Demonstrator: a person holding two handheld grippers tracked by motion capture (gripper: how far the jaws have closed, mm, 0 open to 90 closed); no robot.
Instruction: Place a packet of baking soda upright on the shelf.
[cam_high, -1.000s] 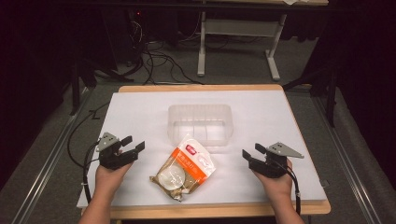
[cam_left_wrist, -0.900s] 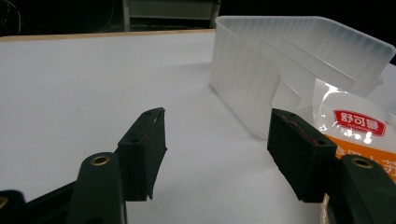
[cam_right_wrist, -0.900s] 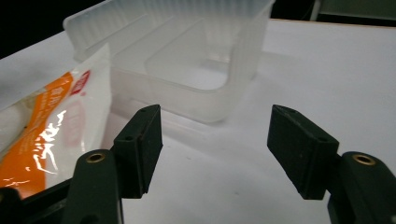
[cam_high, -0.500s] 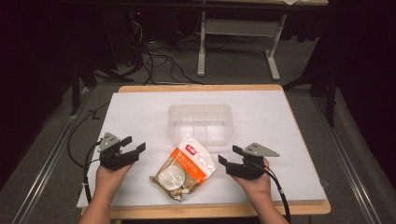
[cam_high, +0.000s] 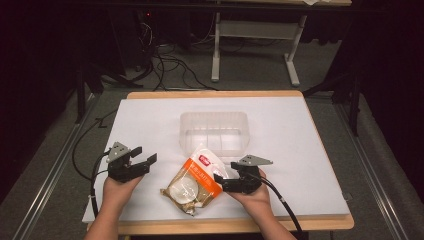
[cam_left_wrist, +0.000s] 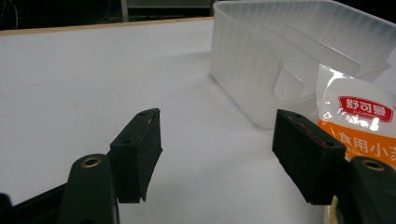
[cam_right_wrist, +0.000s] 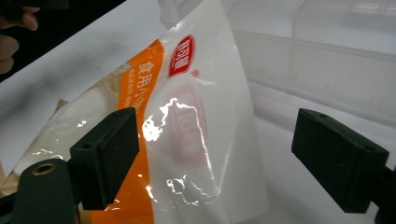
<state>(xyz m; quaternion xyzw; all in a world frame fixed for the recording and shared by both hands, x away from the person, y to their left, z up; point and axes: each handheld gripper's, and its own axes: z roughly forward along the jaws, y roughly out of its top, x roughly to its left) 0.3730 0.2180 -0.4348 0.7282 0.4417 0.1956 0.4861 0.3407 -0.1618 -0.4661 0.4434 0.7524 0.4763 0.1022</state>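
Right gripper (cam_high: 224, 181) fingers (cam_right_wrist: 104, 156) spread wide, gripping nothing, at right edge of food pouch (cam_high: 194, 181); pouch film lies between the fingers in right gripper view. Left gripper (cam_high: 142, 160) fingers (cam_left_wrist: 137, 154) spread wide, empty, over bare worktop (cam_high: 300, 135), just left of pouch. Pouch: orange-and-clear bag with red label, flat on worktop near front edge, between both grippers. Top end of pouch touches front wall of clear plastic container (cam_high: 214, 131), which stands mid-worktop.
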